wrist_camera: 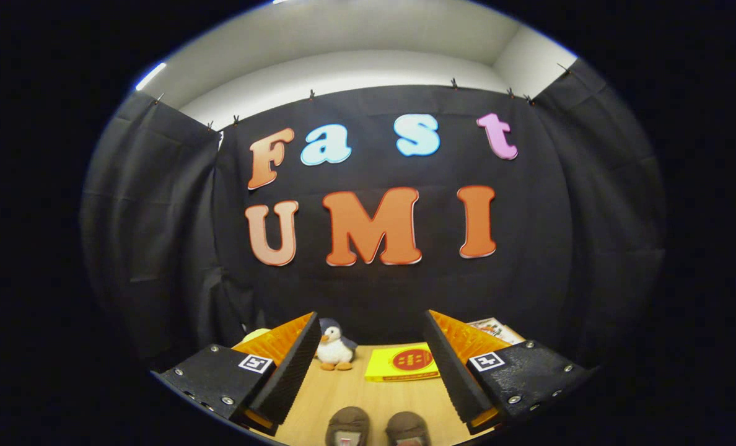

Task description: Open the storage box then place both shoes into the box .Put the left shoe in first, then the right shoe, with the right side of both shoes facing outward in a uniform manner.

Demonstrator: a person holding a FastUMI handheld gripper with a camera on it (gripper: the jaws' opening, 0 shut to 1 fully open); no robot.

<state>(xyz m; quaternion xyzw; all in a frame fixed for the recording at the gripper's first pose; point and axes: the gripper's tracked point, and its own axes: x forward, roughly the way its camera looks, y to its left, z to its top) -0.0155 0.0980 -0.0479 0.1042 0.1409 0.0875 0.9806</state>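
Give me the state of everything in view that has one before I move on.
gripper: fingers open, holding nothing
shoes: two side by side on the table, between the fingers, not yet picked up
penguin toy: upright on the table, beyond the fingers
yellow box: lying flat, closed, beside the penguin toy
table: wooden top bearing all of these

Bench [349, 396]: pale wood-look top, smooth, matt. 2 shoes [377, 428] at near bench edge, between the parted gripper [371, 344] fingers: soft brown fabric, suede-like, dull. Penguin toy [334, 349] beyond shoes: plush, fuzzy. Yellow flat pack [403, 363] right of penguin: smooth, slight sheen, paper or card. Gripper pads [293, 371]: ribbed, rough, matt; finger bodies ridged plastic; mounts textured matt with shiny metal screws. Booth wall: matt cloth, creased.
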